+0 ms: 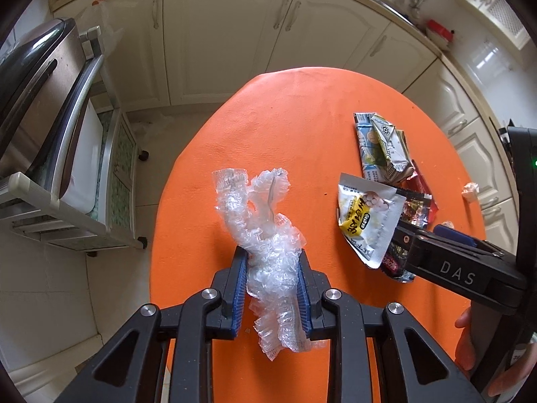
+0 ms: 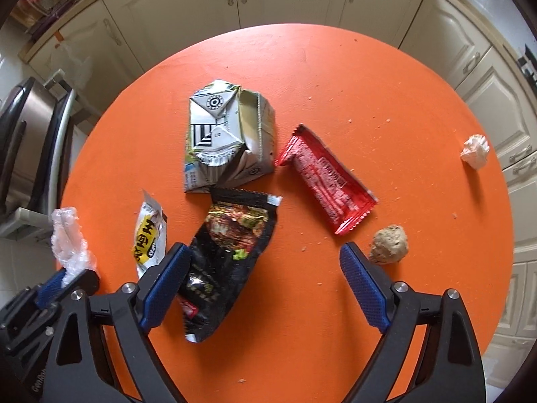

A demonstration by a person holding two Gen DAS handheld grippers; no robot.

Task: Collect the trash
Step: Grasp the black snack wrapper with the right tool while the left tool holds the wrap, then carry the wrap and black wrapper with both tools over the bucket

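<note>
Kitchen cabinets ring the round orange table (image 2: 335, 77) where your trash lies scattered.

Your left gripper (image 1: 272, 268) pinches a crumpled clear plastic wrap (image 1: 265, 235) between narrow jaws. Your right gripper (image 2: 265, 268) stands wide, with the black snack packet (image 2: 225, 255) between its fingers, unpressed. Beyond sit a yellow-and-white sachet (image 2: 149, 238), a crushed carton (image 2: 228, 137), a red wrapper (image 2: 329, 181), a brown lump (image 2: 389, 243) and a white paper wad (image 2: 475, 151).
</note>
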